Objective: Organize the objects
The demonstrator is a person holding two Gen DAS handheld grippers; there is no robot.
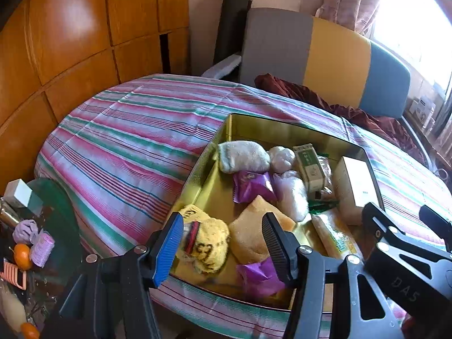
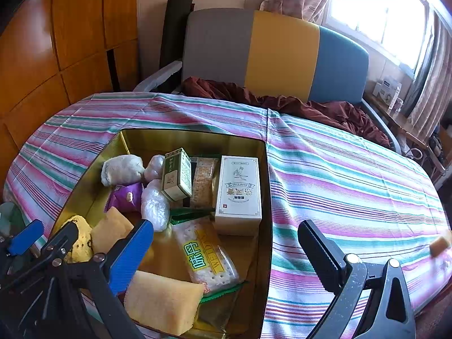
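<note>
A gold tin tray [image 1: 197,175] [image 2: 84,175] lies on the striped tablecloth. It holds a grey sock [image 1: 243,156], a green box [image 2: 176,175], a white box [image 2: 238,192], a purple snack packet [image 1: 252,185], white bags [image 2: 154,204], a cracker packet [image 2: 209,257] and yellow sponges [image 1: 254,234] [image 2: 161,302]. My left gripper [image 1: 223,243] hovers open over a yellow patterned sock [image 1: 207,243] at the tray's near left corner, its pads clear of it. My right gripper [image 2: 226,254] stands wide open above the cracker packet, with nothing between its fingers.
A small sponge piece [image 2: 439,244] lies on the striped cloth [image 2: 353,186] at the far right. A grey, yellow and blue chair [image 2: 276,53] with a maroon cloth [image 2: 310,107] stands behind. A side table at left carries oranges [image 1: 22,255] and purple items [image 1: 41,247].
</note>
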